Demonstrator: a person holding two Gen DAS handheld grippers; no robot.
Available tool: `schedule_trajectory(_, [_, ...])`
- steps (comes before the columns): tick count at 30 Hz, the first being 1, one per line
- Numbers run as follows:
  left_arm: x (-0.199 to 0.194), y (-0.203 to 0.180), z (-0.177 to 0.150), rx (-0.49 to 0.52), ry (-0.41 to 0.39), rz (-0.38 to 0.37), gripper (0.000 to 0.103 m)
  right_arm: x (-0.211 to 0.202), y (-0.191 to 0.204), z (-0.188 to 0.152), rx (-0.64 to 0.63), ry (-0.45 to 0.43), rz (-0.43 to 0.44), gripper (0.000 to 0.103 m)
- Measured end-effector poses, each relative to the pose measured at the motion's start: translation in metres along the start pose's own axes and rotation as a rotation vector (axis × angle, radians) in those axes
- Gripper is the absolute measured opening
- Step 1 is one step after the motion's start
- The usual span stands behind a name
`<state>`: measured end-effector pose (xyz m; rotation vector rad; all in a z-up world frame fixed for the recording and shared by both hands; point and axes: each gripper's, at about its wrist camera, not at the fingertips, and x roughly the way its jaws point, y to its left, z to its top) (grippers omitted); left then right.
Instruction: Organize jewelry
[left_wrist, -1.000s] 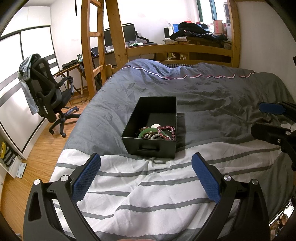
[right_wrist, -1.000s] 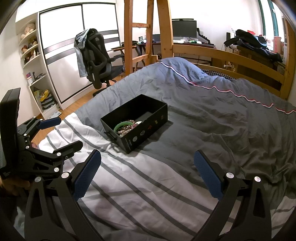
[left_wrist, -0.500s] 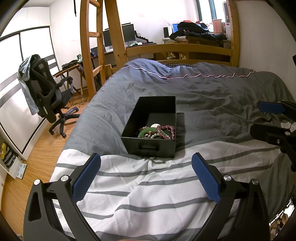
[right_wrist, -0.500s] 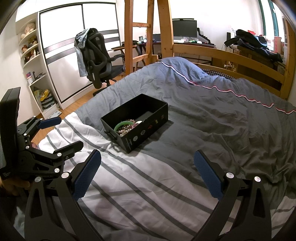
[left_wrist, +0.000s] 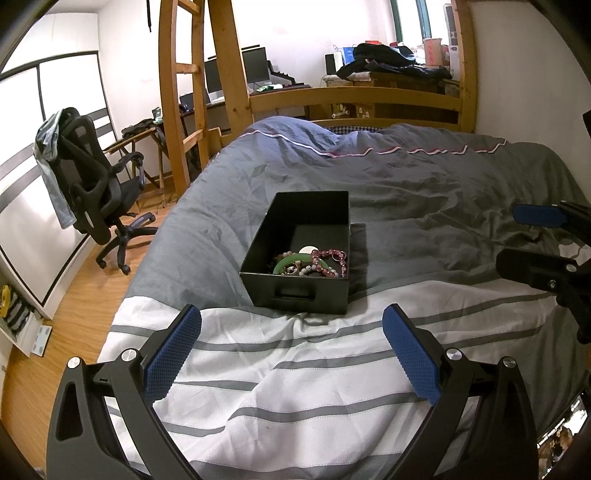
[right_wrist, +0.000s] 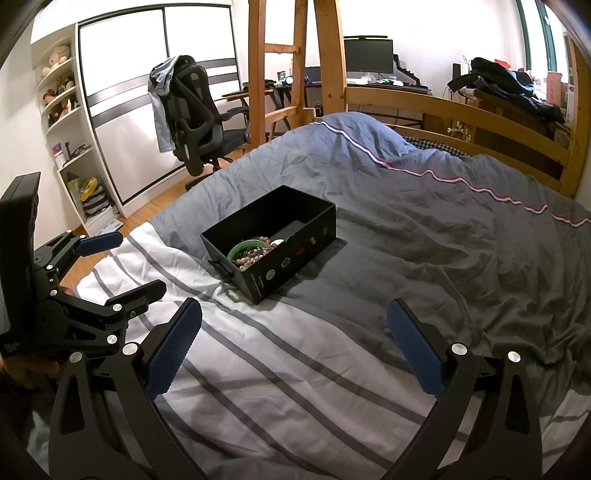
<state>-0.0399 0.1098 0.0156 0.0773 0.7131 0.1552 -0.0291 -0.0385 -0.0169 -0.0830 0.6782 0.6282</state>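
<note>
Nothing moved; rectangular black box (left_wrist: 295, 291) cradles beaded bracelets (left_wrist: 325, 264); both hand-held grippers gape empty

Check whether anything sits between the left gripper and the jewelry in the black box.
Nothing visible does. The left gripper hangs open over bare striped bedding, facing the black box. Only the box's near wall stands before the jewelry, and the top is open.

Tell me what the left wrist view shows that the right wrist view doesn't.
Only the left wrist view shows the box's handle end face-on, and the red bead bracelet clearly. Only the right wrist view shows the stickers on the box's long side and the shelves with soft toys. Both show the black box, the green bangle, both open grippers, left gripper and right gripper, and the office chair.
</note>
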Motion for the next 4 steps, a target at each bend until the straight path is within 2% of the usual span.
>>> schedule_trajectory(4, [0.0019, 0.0021, -0.0009, 0.002, 0.004, -0.001, 0.097, 0.0000, 0.0000, 0.0003, 0.000, 0.000, 0.001, 0.099])
